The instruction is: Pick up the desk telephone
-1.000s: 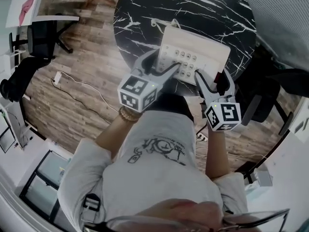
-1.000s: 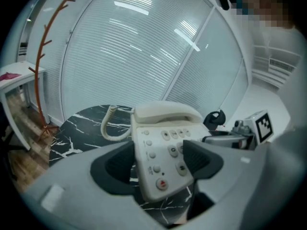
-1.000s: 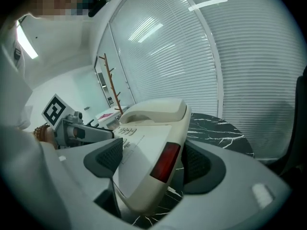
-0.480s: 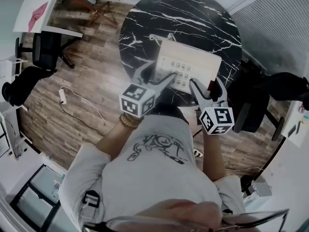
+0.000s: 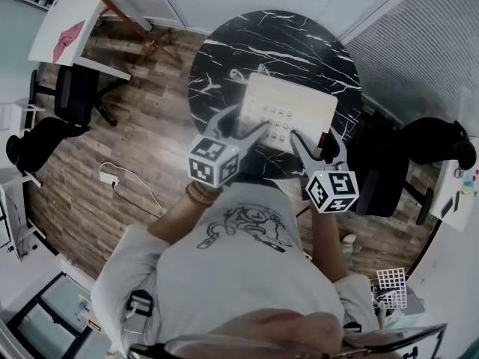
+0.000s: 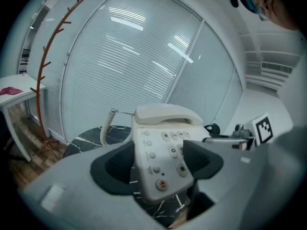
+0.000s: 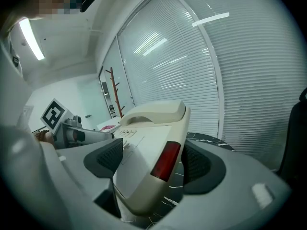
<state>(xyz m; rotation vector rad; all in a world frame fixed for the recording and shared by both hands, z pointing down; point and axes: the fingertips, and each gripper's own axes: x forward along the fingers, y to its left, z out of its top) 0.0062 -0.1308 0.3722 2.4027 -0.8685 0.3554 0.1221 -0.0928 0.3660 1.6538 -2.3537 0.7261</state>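
Observation:
The cream desk telephone (image 5: 288, 109) hangs above the round black marble table (image 5: 224, 51), held at its near edge from both sides. My left gripper (image 5: 241, 123) is shut on the keypad corner. In the left gripper view the dark pads (image 6: 112, 169) press the keypad end of the telephone (image 6: 163, 150), with the handset (image 6: 165, 114) and its coiled cord (image 6: 106, 126) behind. My right gripper (image 5: 318, 137) is shut on the other near corner. In the right gripper view the telephone (image 7: 144, 147), with a red panel on its side, fills my right gripper (image 7: 153, 162).
Black office chairs stand left (image 5: 45, 129) and right (image 5: 430, 137) of the table. A white desk (image 5: 71, 28) is at the top left. A power strip with cable (image 5: 112, 176) lies on the wood floor. A red coat rack (image 6: 45, 66) stands by the blinded glass wall.
Both grippers have risen together with the telephone between them; the table and floor look smaller and farther below. The jaws have kept their hold.

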